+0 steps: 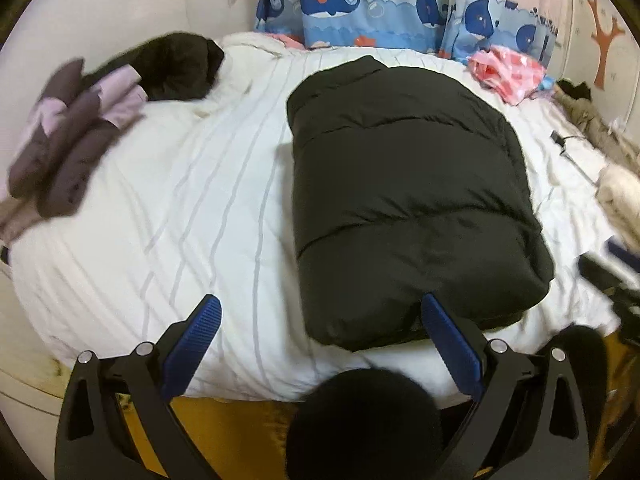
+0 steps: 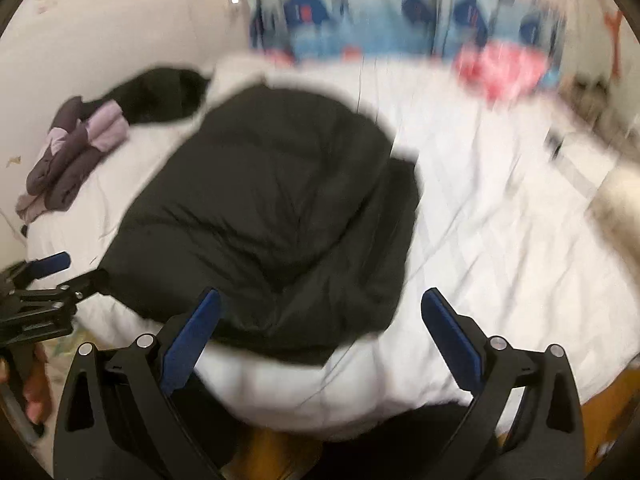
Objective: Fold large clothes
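Observation:
A black puffer jacket (image 1: 408, 200) lies folded into a narrow block on the white striped bed cover (image 1: 192, 208). My left gripper (image 1: 320, 312) hangs open over the bed's near edge, its right finger just at the jacket's hem, nothing between its pads. In the blurred right wrist view the same jacket (image 2: 264, 216) fills the middle, and my right gripper (image 2: 320, 308) is open above its near hem. The left gripper (image 2: 48, 280) shows at the left edge there, held by a hand (image 2: 36, 392).
A folded purple and lilac garment (image 1: 76, 140) and a black garment (image 1: 176, 64) lie at the bed's far left. Pink clothing (image 1: 508, 68) and beige items (image 1: 592, 120) sit at the far right. A whale-print curtain (image 1: 360, 0) hangs behind. A cable (image 1: 568, 152) lies on the cover.

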Available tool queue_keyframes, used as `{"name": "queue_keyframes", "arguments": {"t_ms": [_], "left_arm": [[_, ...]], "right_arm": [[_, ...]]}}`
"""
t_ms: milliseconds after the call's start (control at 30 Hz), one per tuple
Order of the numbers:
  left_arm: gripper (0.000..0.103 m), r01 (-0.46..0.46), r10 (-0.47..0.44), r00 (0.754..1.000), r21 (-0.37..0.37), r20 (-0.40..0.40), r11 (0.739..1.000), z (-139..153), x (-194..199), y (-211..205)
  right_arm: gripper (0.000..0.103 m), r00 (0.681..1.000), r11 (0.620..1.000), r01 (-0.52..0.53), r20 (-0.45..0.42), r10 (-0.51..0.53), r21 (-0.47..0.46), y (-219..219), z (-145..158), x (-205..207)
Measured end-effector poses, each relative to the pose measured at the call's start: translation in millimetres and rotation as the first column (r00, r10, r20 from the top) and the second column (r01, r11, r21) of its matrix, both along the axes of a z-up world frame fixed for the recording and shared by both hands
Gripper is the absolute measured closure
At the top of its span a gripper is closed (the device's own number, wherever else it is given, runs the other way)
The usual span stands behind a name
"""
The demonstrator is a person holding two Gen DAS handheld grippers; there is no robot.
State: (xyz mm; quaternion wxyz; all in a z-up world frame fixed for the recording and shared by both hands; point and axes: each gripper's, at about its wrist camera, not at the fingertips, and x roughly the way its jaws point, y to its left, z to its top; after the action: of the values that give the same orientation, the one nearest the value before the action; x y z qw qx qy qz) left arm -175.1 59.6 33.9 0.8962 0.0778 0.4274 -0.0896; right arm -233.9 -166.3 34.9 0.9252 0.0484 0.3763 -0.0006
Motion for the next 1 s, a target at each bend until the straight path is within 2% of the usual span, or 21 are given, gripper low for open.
{"name": "queue_keyframes", "arguments": {"t_ms": [100,133,233,300,367,433,533,800,1000], "left_arm": [[0.007,-0.003,0.003,1.0,0.012,0.024,1.0,4,-7,-2],[0.007,-0.001,0.001,1.0,0.009,0.031,1.0,6,-10,-3],[0.007,-0.003,0.002,0.999,0.002,0.043,1.0,10,-17,-4],[0.007,0.007,-0.006,0.999,-0.018,0.036,1.0,11,-19,-3],[0.007,0.008,-0.007,0.999,-0.027,0.037,1.0,13,-21,-2],[0.007,0.009,-0.008,0.999,-0.032,0.043,0.999,16,-23,-2],[0.007,0.013,-0.011,0.998,-0.032,0.062,0.999,22,-27,-2],[0.007,0.031,-0.031,0.998,-0.008,0.059,0.999,31,-35,-10],[0.007,0.021,-0.021,0.999,-0.001,0.051,1.0,32,-40,-12]], "right_arm": [[0.006,0.991,0.995,-0.025,-0.126,0.037,0.094,-6,-19,9],[0.006,0.993,0.996,-0.009,-0.116,0.02,0.091,-7,-20,7],[0.006,1.0,1.0,-0.008,-0.01,0.008,-0.001,8,-7,-12],[0.006,0.999,1.0,-0.021,-0.026,0.021,0.013,11,-8,-15],[0.006,0.999,1.0,-0.009,-0.036,0.008,-0.016,18,-7,-17],[0.006,1.0,0.998,-0.005,-0.006,0.004,-0.064,28,-7,-22],[0.006,1.0,0.997,0.007,0.022,-0.006,-0.078,34,-3,-27],[0.006,0.999,0.996,0.034,-0.001,-0.034,-0.08,31,0,-28],[0.006,0.996,0.998,0.036,-0.076,-0.04,-0.052,32,-2,-25]]}}
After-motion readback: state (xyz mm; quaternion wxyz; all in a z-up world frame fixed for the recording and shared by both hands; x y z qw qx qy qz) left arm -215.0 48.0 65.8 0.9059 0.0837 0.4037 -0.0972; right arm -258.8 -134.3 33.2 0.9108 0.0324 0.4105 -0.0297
